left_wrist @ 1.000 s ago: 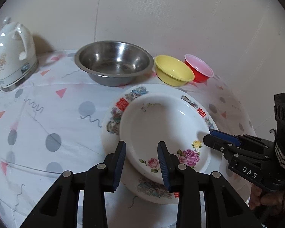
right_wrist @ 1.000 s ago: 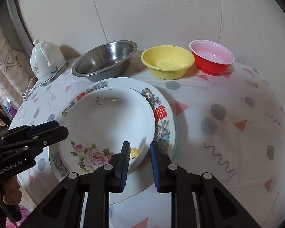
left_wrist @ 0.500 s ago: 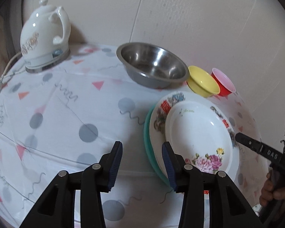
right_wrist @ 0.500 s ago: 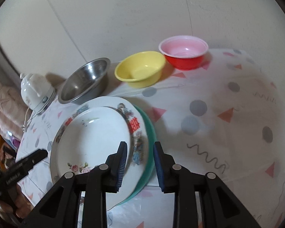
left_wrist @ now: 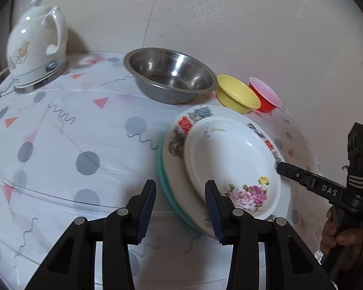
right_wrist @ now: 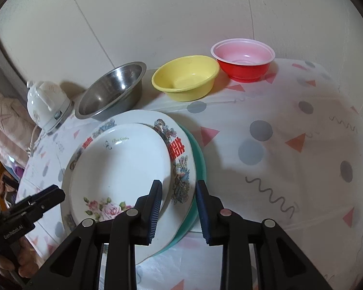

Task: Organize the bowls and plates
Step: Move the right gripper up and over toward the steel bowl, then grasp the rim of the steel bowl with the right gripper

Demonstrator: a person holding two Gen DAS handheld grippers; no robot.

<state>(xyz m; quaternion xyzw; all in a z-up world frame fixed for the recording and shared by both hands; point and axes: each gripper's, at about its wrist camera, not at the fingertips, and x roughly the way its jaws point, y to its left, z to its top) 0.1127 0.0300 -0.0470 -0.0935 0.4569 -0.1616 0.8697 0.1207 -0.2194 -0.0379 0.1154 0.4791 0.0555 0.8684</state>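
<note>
Your left gripper (left_wrist: pixel 180 209) and right gripper (right_wrist: pixel 179 206) both stand parted, gripping nothing. Near the patterned tablecloth's (right_wrist: pixel 290 125) front edge, a glossy rose-printed white dish (right_wrist: pixel 119 166) tops a dragon-rimmed plate (right_wrist: pixel 181 166) and teal plate (right_wrist: pixel 198 159). Along the back edge sit an empty steel bowl (right_wrist: pixel 113 89), yellow plastic bowl (right_wrist: pixel 186 77) and red plastic bowl (right_wrist: pixel 243 59).

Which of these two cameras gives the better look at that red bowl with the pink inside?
The right wrist view: the red bowl sits unobstructed, showing its rim, pink inside and red wall. In the left wrist view it is small, near the edge, and partly hidden behind the yellow bowl.
</note>
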